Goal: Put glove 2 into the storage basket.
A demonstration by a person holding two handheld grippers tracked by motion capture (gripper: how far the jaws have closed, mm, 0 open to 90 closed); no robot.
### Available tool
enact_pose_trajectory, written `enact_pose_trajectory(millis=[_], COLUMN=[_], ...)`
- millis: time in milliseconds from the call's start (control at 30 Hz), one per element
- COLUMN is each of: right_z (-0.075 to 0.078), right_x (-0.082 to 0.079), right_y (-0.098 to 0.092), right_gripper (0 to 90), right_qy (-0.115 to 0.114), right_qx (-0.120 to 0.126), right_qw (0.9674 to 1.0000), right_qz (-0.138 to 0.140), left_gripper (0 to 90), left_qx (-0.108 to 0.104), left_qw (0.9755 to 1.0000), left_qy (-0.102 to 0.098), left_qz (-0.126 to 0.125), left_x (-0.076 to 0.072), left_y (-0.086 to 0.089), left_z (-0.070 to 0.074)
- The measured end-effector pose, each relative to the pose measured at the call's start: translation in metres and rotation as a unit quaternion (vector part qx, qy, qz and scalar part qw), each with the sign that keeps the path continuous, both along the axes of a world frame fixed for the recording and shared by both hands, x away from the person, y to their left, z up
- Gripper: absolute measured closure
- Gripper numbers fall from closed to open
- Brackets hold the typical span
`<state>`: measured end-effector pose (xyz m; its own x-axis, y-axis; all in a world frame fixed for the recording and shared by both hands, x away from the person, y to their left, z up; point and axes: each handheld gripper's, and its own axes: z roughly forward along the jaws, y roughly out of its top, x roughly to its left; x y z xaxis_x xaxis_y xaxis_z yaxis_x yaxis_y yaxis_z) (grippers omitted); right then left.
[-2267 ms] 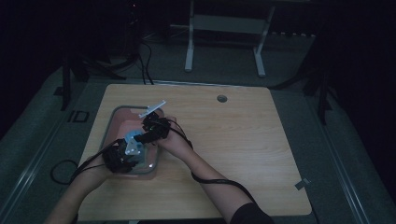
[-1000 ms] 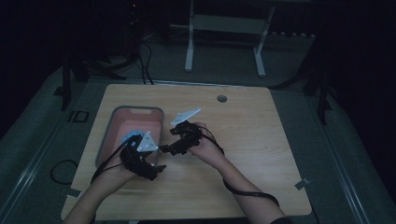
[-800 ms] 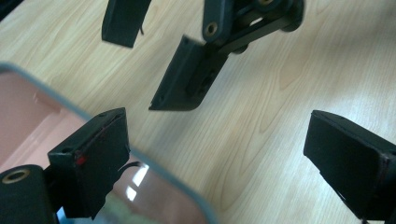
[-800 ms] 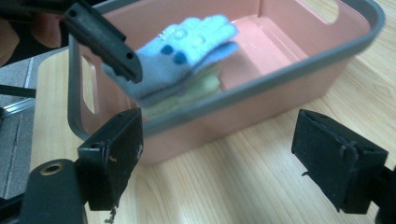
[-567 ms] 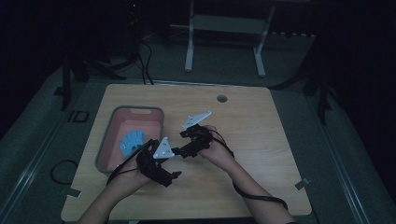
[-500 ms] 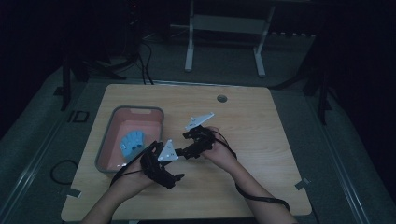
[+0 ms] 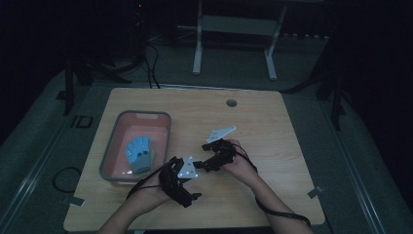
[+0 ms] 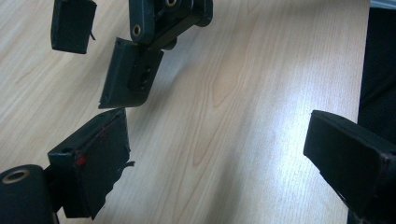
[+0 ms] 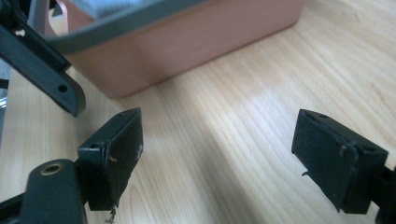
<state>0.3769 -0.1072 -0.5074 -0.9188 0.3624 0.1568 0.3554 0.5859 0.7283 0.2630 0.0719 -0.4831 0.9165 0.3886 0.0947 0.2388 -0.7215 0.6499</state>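
Far left on the floor beside the table (image 7: 272,126), the white letters "ID" (image 7: 81,121). No other writing legible anywhere; no brand or label on bin, glove or grippers. On the table's left part, a pink bin (image 7: 160,146) with a grey rim, holding a blue glove (image 7: 138,154) that lies flat on its bottom. Just right of the bin, near the front edge, the left gripper (image 7: 191,191), jaws spread wide and holding nothing, bare wood between them in the left gripper view (image 8: 224,154). Close beside it to the right, not touching, the right gripper (image 7: 200,163), tips turned toward the bin, jaws likewise wide apart and empty (image 9: 215,158), the bin's pink wall (image 9: 196,42) just ahead of them. Both grippers near the glove but outside the bin.
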Motion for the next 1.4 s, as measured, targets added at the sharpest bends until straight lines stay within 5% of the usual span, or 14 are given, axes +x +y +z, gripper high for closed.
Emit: enact_pose_trajectory(millis=[800, 1400], right_z=[-0.032, -0.045], right_x=[-0.022, -0.035], right_y=[-0.062, -0.08], right_gripper=[14.8, 15.0], right_qy=[-0.001, 0.008], right_qx=[-0.008, -0.006], right_qw=[0.9998, 0.9997], right_qz=[-0.021, -0.022], left_gripper=[7.5, 7.8], left_qx=[0.01, 0.006], left_qw=[0.9989, 0.9977], left_qy=[0.019, 0.034], left_qz=[-0.04, -0.058], left_x=[-0.007, -0.011], left_y=[-0.028, -0.034], left_z=[-0.04, -0.059])
